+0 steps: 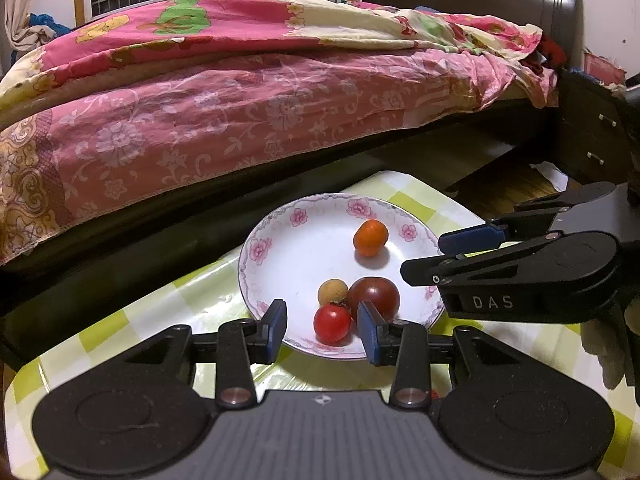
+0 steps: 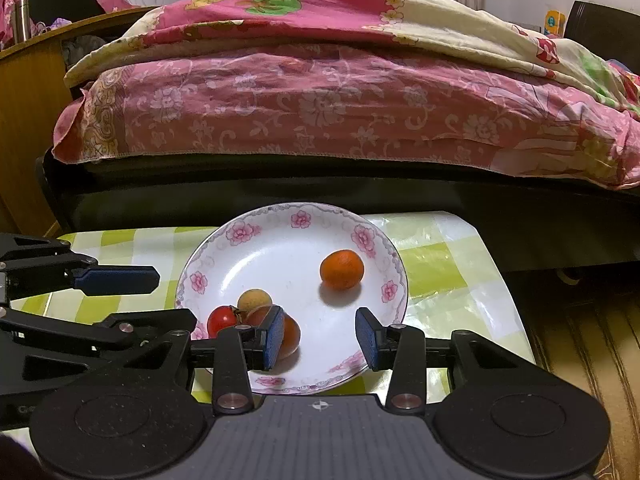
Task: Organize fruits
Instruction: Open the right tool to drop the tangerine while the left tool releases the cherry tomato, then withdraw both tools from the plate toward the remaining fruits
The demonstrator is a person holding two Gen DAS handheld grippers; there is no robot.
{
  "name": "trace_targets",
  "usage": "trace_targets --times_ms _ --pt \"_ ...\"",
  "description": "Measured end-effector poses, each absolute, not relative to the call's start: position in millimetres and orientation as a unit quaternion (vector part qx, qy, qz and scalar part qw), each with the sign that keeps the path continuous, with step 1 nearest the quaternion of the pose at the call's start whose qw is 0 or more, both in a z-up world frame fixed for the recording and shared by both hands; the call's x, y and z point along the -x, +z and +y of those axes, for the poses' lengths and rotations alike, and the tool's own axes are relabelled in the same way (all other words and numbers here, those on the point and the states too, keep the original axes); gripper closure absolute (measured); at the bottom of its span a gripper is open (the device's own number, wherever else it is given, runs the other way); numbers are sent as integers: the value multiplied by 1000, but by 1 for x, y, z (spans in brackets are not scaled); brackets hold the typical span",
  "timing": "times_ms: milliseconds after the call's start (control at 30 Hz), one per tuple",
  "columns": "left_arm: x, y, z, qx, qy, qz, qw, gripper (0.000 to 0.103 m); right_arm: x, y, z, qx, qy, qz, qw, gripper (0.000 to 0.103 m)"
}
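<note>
The plate's point(image 2: 390, 256) far half is bare except the orange fruit point(image 2: 342, 270); three fruits point(image 2: 256, 314) crowd its near-left edge.

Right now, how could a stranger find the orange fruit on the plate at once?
Find the flowered white plate on the checked tablecloth. The orange fruit lies alone toward its far side, apart from the three fruits clustered together.

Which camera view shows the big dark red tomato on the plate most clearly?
The left wrist view: the dark red tomato shows almost whole on the plate. In the right wrist view, the right gripper finger hides much of it.
</note>
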State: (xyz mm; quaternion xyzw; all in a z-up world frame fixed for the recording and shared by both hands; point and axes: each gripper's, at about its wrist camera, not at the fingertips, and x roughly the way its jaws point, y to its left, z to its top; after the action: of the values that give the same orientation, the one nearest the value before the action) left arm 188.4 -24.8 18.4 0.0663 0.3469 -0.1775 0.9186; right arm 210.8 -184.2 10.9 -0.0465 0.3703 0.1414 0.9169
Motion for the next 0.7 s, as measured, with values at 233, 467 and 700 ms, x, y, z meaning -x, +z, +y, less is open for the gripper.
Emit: trace_targets --times_ms 233,467,700 --pt "-178 18 -22 -87 -179 346 917 55 -208 11 -183 53 131 380 914 67" --pt "-168 19 -14 -92 -183 347 915 52 -200 13 -176 65 128 388 910 67" --pt "-155 23 -8 -93 -193 348 912 52 -184 17 -174 68 120 397 907 66"
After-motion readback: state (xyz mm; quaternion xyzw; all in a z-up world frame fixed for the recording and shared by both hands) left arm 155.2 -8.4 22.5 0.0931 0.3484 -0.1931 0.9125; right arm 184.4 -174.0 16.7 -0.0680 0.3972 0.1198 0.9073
